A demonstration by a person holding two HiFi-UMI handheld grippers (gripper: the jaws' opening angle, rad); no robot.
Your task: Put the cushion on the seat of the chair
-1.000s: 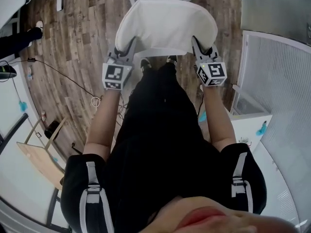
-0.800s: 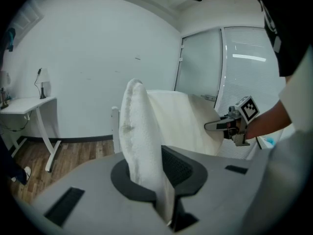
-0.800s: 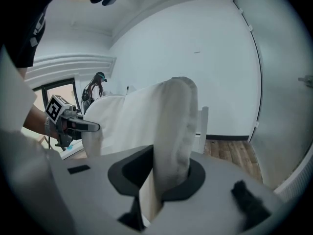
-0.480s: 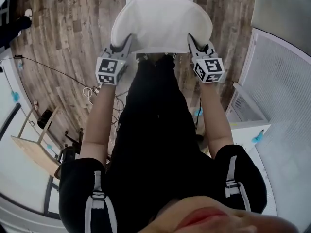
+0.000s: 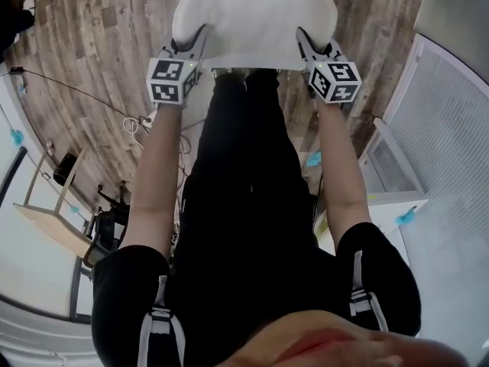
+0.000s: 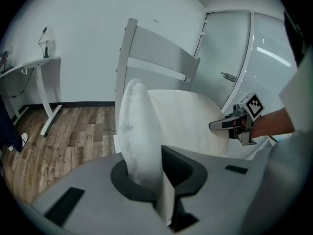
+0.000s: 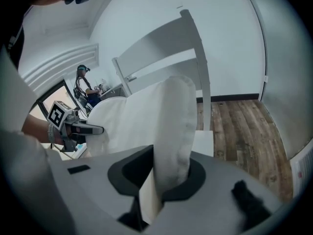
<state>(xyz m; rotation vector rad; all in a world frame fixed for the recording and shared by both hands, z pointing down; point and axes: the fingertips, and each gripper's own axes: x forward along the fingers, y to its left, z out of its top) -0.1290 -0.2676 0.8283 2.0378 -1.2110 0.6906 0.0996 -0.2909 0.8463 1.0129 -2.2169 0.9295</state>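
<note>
A white cushion hangs between my two grippers, over the white chair. The left gripper is shut on the cushion's left edge, the right gripper on its right edge. In the left gripper view the cushion stands pinched in the left gripper, with the chair's slatted backrest just behind it and the right gripper on the far side. The right gripper view shows the right gripper closed on the cushion, the backrest and a corner of the seat.
The floor is wood planks with cables lying at the left. A white grilled unit stands at the right and a wooden frame at the lower left. A white desk is by the wall, and a glass door beyond the chair.
Both grippers have come down together with the cushion toward the chair. In the head view the cushion now covers the chair seat that showed beyond it before.
</note>
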